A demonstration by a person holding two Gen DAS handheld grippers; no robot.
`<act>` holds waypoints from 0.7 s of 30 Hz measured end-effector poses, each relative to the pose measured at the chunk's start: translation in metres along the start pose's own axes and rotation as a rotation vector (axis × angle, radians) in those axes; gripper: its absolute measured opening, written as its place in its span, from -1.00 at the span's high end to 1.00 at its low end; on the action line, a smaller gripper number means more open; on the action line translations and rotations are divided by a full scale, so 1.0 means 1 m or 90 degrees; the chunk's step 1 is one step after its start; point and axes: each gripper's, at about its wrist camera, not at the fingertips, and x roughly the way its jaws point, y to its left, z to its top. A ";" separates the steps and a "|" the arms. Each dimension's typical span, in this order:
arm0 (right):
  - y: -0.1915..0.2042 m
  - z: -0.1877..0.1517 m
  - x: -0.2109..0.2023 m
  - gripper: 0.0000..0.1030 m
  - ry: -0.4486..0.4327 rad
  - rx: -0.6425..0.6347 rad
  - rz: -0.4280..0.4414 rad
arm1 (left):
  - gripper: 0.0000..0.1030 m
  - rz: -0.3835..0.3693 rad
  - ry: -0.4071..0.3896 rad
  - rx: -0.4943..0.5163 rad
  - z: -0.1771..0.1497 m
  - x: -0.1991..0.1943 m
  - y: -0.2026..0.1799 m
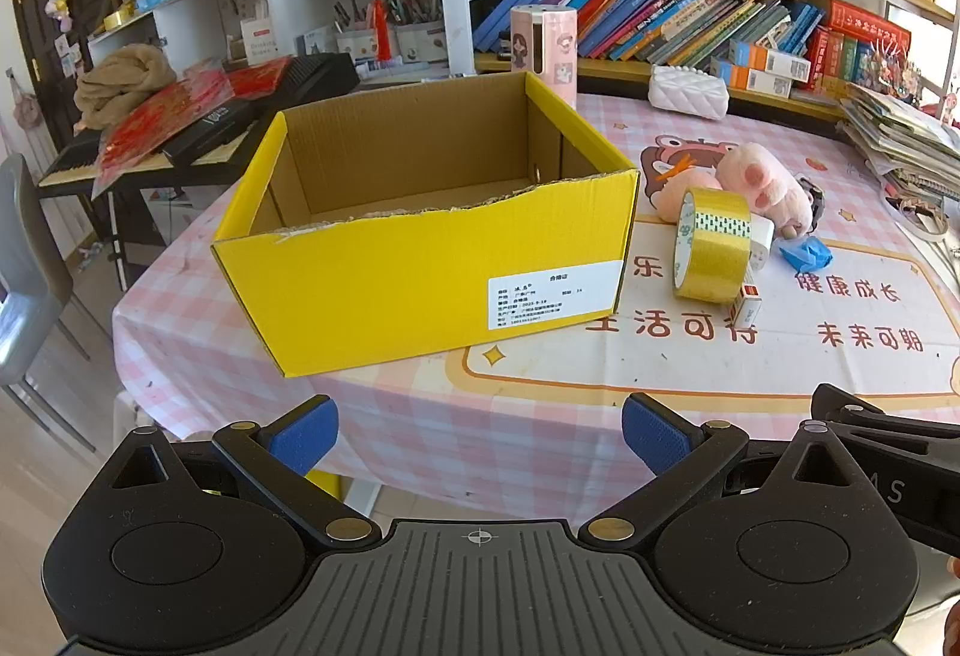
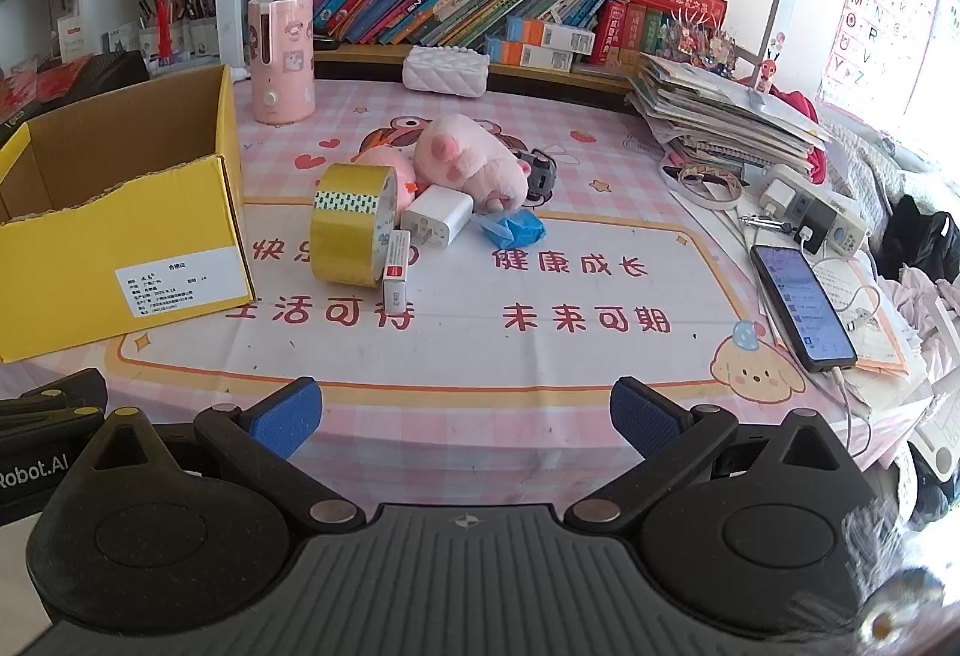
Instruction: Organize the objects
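Both our left gripper [image 1: 480, 437] and right gripper [image 2: 465, 419] hang released, grasping nothing. The stiff, light gold-yellow roll of adhesive tape [image 2: 351, 230] stands on edge at three o'clock of the open yellow cardboard box [image 1: 420, 260]; we judge its rim the best hold.

Table [image 2: 480, 356] with pink checked cloth carries: yellow box [image 2: 120, 260] at 9 o'clock; gold tape roll [image 2: 351, 236], white charger [image 2: 435, 216], pink plush [image 2: 474, 161] centrally; phone [image 2: 801, 305] at 3 o'clock.
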 end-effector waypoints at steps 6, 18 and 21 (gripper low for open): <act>0.000 0.001 0.001 -1.00 0.002 0.000 0.001 | -0.98 0.000 0.001 0.001 0.000 0.000 0.000; 0.001 0.001 0.003 -1.00 0.005 0.000 0.002 | -0.98 0.000 0.003 0.001 -0.003 0.002 -0.001; 0.001 0.001 0.003 -1.00 0.006 0.000 0.002 | -0.98 0.001 0.003 0.001 -0.003 0.002 -0.001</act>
